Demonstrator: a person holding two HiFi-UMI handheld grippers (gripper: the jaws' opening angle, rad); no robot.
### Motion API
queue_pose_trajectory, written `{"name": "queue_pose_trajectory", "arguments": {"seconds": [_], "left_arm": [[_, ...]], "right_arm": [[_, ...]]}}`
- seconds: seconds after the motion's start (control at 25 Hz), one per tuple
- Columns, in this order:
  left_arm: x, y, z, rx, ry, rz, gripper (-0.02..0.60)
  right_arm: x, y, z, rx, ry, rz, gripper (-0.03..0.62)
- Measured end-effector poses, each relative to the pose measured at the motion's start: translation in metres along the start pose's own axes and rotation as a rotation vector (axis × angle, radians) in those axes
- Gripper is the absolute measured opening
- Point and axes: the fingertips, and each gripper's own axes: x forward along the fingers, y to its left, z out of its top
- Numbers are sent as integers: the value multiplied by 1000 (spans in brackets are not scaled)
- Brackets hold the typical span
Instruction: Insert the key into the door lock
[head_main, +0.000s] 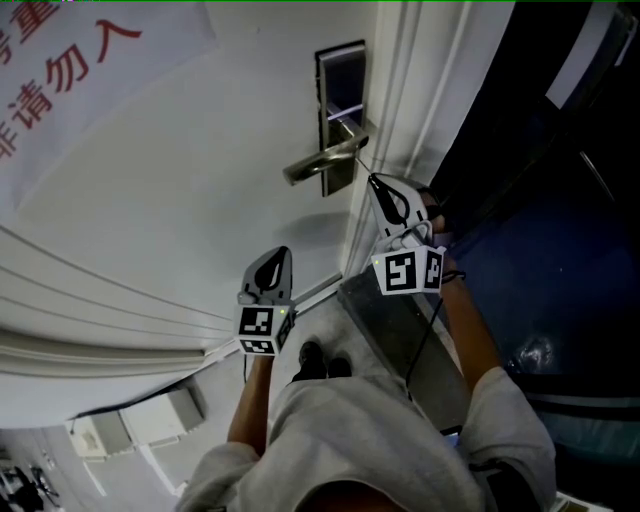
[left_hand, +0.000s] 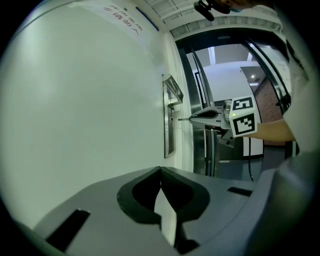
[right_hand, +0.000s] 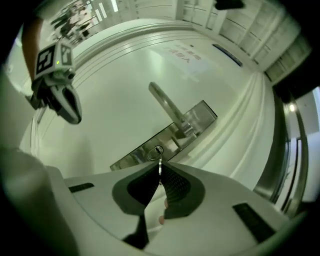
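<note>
Right gripper (right_hand: 160, 172): jaws closed on a thin silver metal key (right_hand: 159, 164). Key tip sits just at the round keyhole (right_hand: 156, 151) in the brushed-steel lock plate (right_hand: 200, 117), beside the lever handle (right_hand: 167, 107); entry unconfirmed. Left gripper (left_hand: 161, 172): jaws together, empty, clear of the white door (left_hand: 90, 100).

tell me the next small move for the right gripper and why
Probably ease the right gripper straight forward along the key's line. It is shut on the key, whose tip sits right at the keyhole in the lock plate. I cannot tell whether the tip has entered yet, so a slow push seems safest.
</note>
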Motion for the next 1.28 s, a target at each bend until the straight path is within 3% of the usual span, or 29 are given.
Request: {"name": "queue_pose_trajectory", "arguments": {"seconds": [0.12, 0.32, 1.28], "left_arm": [[-2, 2, -1, 1, 1, 3, 18], [-3, 3, -1, 1, 1, 3, 18], [-10, 16, -2, 0, 2, 13, 18]], "right_arm": [[2, 3, 1, -205, 3, -12, 29], [6, 6, 2, -388, -4, -13, 29], [27, 15, 11, -407, -9, 15, 29]]}}
